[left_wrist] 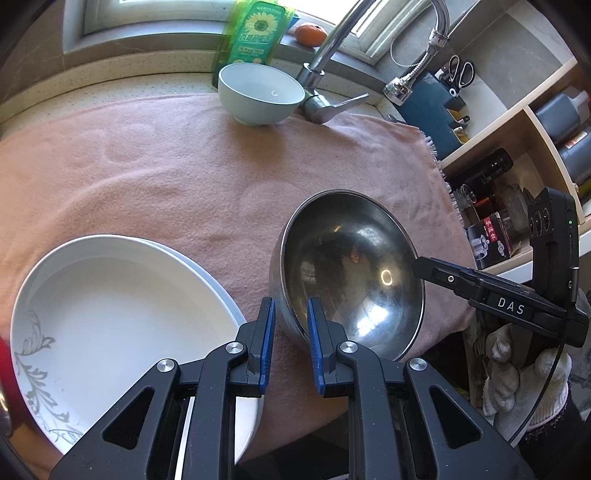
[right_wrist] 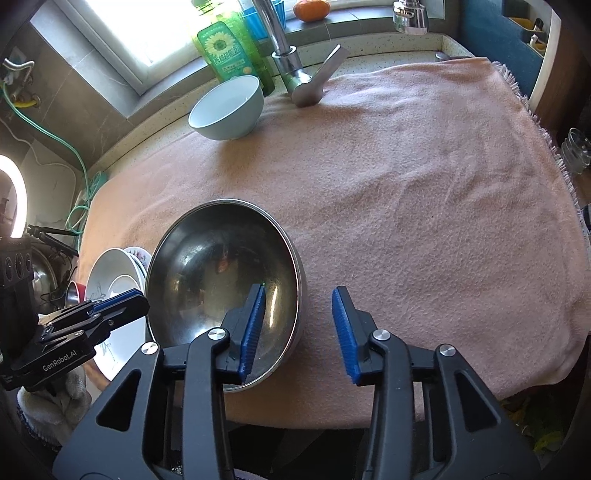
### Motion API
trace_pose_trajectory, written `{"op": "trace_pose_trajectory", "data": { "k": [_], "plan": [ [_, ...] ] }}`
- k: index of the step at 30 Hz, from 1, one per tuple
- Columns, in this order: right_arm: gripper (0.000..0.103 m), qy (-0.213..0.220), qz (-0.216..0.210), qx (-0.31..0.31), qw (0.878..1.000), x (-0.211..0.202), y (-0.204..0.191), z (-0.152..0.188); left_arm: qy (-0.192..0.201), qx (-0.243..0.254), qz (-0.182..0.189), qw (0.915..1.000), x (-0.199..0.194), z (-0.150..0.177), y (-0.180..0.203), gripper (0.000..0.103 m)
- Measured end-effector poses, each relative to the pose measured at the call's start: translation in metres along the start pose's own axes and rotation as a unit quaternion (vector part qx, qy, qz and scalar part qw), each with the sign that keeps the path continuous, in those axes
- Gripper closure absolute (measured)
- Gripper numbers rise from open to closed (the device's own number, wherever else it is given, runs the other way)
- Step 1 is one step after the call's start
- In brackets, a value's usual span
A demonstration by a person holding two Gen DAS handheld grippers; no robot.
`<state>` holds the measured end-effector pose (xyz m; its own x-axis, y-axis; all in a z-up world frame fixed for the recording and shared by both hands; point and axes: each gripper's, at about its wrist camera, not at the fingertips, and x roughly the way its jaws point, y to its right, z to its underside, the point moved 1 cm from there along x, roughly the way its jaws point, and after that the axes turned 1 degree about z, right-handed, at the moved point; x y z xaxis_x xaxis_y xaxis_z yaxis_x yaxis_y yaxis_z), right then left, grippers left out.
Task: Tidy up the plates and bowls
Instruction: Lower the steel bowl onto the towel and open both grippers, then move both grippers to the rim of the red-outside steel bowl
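A steel bowl rests on the pink towel, near its front edge. My left gripper is shut on the bowl's left rim, one pad inside and one outside. My right gripper is open astride the bowl's right rim. Its left finger is inside the bowl and its right finger stands off over the towel, neither pressing. Left of the bowl lies a stack of white plates with a grey leaf pattern. A pale blue bowl stands upright at the back by the tap.
A chrome tap and a green dish soap bottle stand behind the pale bowl, with an orange on the sill. Shelves with jars and bottles sit to the right of the towel. A red cup is behind the plates.
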<state>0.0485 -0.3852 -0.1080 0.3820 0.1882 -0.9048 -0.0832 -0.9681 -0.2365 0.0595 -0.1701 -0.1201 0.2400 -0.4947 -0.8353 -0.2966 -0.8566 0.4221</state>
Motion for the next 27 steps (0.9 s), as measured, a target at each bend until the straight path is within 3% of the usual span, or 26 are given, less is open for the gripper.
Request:
{"op": "trace_pose_trajectory", "data": {
  "k": [1,3,7,10,11,15,27],
  "plan": [
    [0.059,0.006,0.000,-0.003,1.000,-0.003,-0.002,-0.001,0.001,-0.001,0.000,1.0000,-0.001,0.000,-0.001,0.087],
    [0.044,0.018,-0.004,-0.009,1.000,-0.008,-0.007,-0.003,0.006,0.000,-0.001,1.0000,-0.005,0.001,-0.001,0.080],
    [0.033,0.036,-0.011,-0.021,0.999,-0.016,-0.022,-0.008,0.020,0.003,-0.011,0.9997,-0.017,0.001,-0.001,0.075],
    [0.025,0.040,-0.022,-0.034,0.998,-0.018,-0.035,-0.011,0.040,0.003,-0.023,0.9990,-0.029,0.002,-0.005,0.054],
    [0.020,0.042,-0.026,-0.038,0.998,-0.019,-0.039,-0.012,0.046,0.003,-0.025,0.9986,-0.034,0.003,-0.006,0.052],
    [0.019,0.042,-0.039,-0.051,0.997,-0.017,-0.059,-0.014,0.063,-0.001,-0.047,0.9969,-0.049,0.006,-0.014,0.040],
    [0.019,0.033,-0.072,-0.101,0.992,-0.003,-0.125,-0.022,0.105,-0.058,-0.076,0.9899,-0.093,0.022,-0.064,0.040]
  ]
}}
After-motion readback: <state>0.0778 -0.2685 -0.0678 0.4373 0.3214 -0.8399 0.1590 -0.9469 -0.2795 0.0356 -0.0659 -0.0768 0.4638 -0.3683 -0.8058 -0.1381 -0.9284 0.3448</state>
